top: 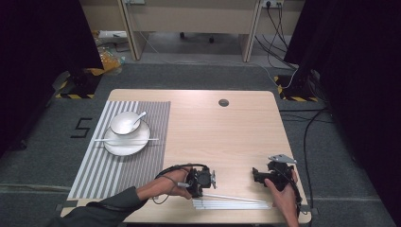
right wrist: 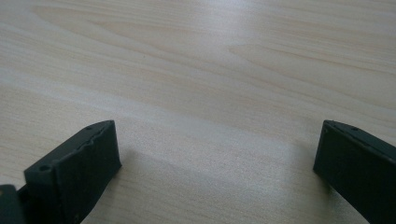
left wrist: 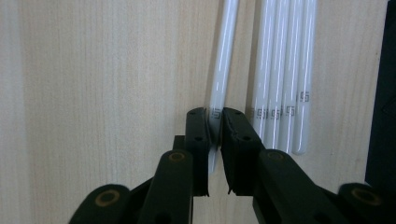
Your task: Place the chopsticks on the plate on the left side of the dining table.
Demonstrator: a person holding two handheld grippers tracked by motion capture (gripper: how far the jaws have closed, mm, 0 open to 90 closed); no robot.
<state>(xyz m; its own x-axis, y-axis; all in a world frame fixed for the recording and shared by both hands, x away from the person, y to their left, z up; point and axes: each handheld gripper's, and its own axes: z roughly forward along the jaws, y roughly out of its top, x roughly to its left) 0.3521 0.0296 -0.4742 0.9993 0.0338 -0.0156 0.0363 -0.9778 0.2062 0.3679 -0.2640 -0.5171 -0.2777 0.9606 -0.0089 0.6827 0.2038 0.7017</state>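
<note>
1. One white chopstick (left wrist: 220, 88) is pinched between the jaws of the left hand-held gripper (left wrist: 215, 122), which are closed on its printed end.
2. Four more chopsticks (left wrist: 282, 79) lie side by side on the worktop (left wrist: 107, 70), just beside that gripper.
3. Right hand-held gripper (right wrist: 217, 140) stands wide open with nothing between its jaws, above bare wood.
4. My judgement: one stick is taken, its carrying and the other four are left.
</note>
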